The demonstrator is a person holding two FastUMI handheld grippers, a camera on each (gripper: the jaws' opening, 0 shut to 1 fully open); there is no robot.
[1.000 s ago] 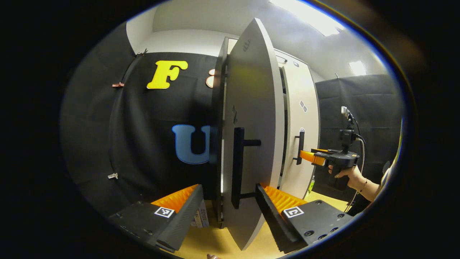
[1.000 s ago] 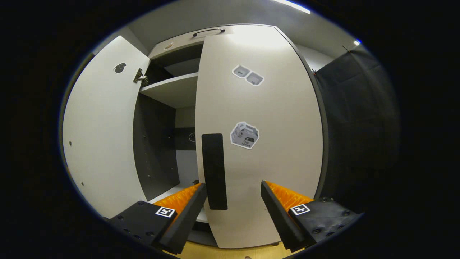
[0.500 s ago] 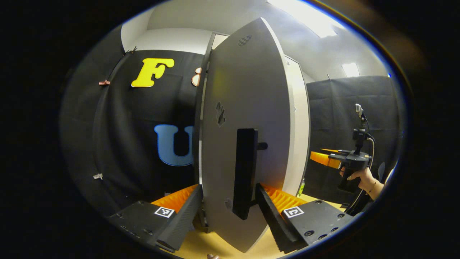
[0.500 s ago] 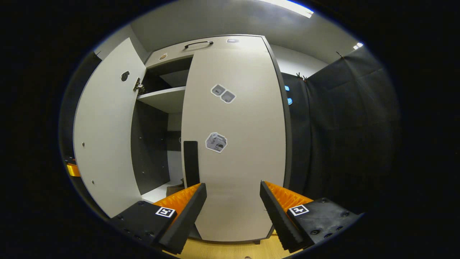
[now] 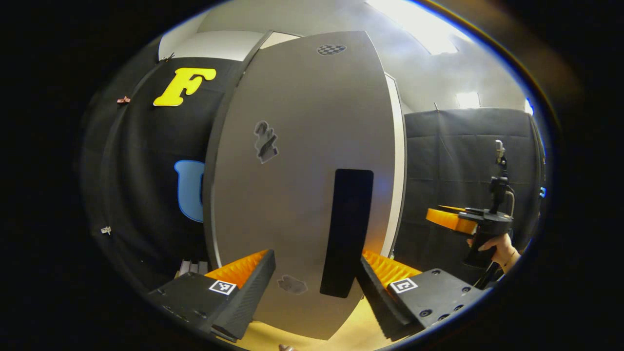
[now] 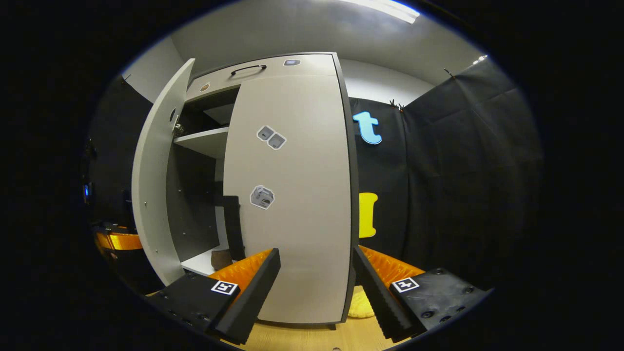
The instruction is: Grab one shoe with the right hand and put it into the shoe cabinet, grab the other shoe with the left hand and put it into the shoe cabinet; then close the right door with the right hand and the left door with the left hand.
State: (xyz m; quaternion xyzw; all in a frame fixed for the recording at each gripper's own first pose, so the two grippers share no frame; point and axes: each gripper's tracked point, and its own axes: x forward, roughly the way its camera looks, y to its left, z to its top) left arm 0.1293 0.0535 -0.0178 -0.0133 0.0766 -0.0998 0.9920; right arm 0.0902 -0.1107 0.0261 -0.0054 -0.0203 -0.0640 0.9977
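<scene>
The left door (image 5: 292, 161) of the pale shoe cabinet faces me close up in the left gripper view, its black handle (image 5: 347, 234) hanging down between my fingers. My left gripper (image 5: 317, 258) is open, its right finger (image 5: 375, 287) beside the handle's lower end. In the right gripper view the right door (image 6: 297, 204) stands shut and the left door (image 6: 153, 180) is partly open. A brown shoe (image 6: 220, 258) shows on the bottom shelf through the gap. My right gripper (image 6: 317, 252) is open, a short way back from the right door.
The right gripper (image 5: 460, 219) and the hand (image 5: 495, 243) holding it show far right in the left gripper view. An upper shelf (image 6: 202, 141) is visible inside the cabinet. A yellow object (image 6: 361, 306) lies on the wooden floor (image 6: 312, 336) by the cabinet's right corner.
The left door has swung a good way towards shut with my left gripper against it. My right gripper has drawn back from the shut right door and turned to the right.
</scene>
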